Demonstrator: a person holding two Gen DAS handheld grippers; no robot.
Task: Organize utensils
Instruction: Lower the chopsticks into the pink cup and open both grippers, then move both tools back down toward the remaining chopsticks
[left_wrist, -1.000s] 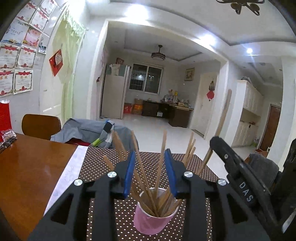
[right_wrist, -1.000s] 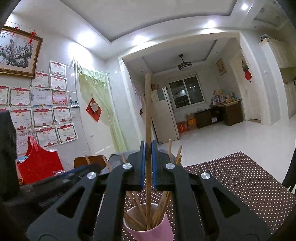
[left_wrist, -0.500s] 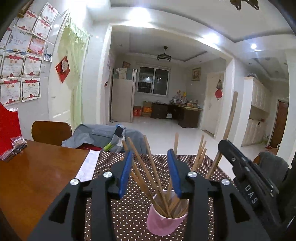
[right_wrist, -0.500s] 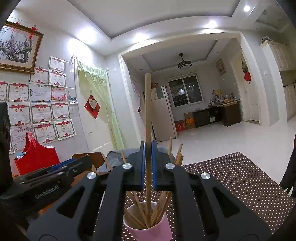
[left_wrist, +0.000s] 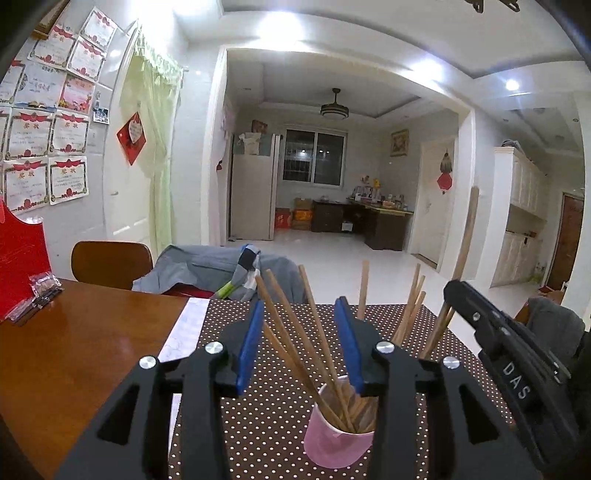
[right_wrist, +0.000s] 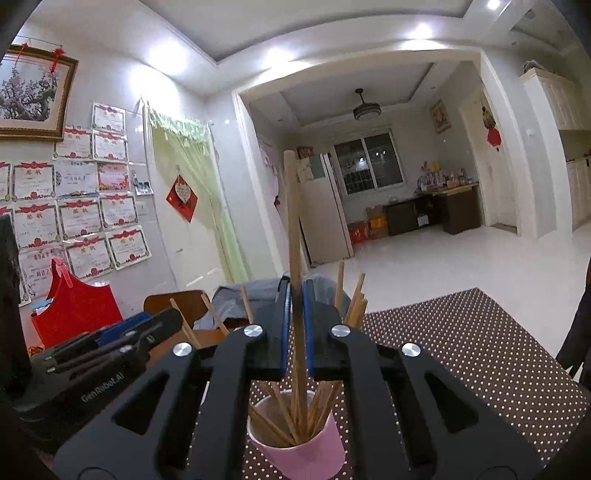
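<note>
A pink paper cup (left_wrist: 334, 439) stands on the dotted brown mat (left_wrist: 258, 417) and holds several wooden chopsticks (left_wrist: 295, 332). My left gripper (left_wrist: 300, 343) is open, its blue pads to either side of some chopsticks, above the cup. My right gripper (right_wrist: 295, 325) is shut on one upright chopstick (right_wrist: 293, 229), whose lower end is inside the cup (right_wrist: 303, 454). The right gripper's black body shows in the left wrist view (left_wrist: 509, 369), and the left gripper's body in the right wrist view (right_wrist: 96, 354).
A wooden table (left_wrist: 66, 354) lies left of the mat, with a red bag (left_wrist: 20, 258) and small packets (left_wrist: 40, 291) on it. A chair (left_wrist: 110, 262) with grey clothes (left_wrist: 218, 269) stands behind the table.
My left gripper has drawn back and to the left, so the cup sits further right between its fingers. My right gripper still holds its chopstick upright in the cup.
</note>
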